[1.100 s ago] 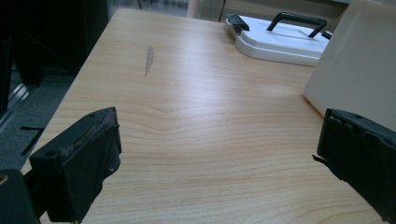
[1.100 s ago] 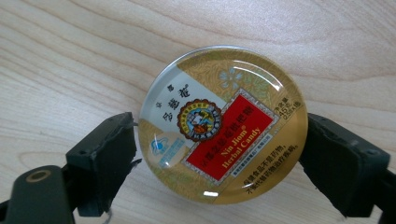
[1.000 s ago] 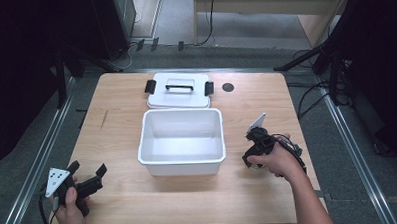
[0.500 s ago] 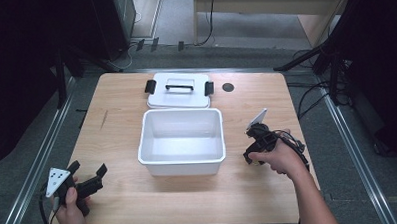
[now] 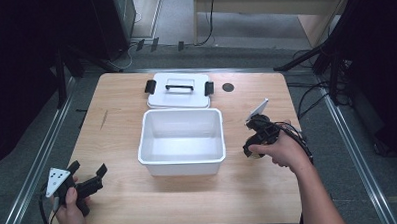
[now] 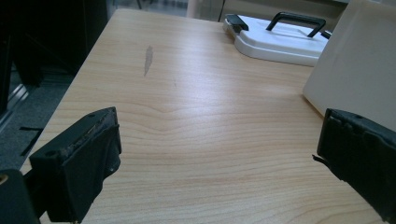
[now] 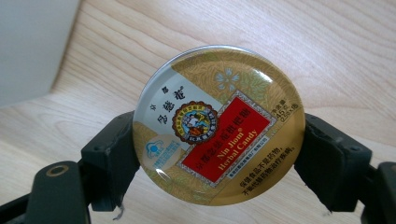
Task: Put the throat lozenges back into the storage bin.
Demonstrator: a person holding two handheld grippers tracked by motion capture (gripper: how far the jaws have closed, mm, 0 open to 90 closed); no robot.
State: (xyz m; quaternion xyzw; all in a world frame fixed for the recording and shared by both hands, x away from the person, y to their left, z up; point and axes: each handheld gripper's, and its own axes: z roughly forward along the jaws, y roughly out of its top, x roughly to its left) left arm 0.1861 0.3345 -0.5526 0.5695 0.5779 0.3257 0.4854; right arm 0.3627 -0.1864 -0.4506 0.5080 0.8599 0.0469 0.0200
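R gripper (image 7: 219, 140) is pinching a round candy tin (image 7: 218, 126) just right of the white bin (image 5: 181, 138); L gripper (image 6: 219, 154) fingers are spreading wide, empty, over the counter (image 6: 196, 121).

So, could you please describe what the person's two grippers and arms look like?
Both grippers, the left gripper and the right gripper, are black with two blocky, square-ended jaws. Each carries a pale three-cornered plate on top and trails a dark cable. The forearms are bare, with no sleeves in sight.
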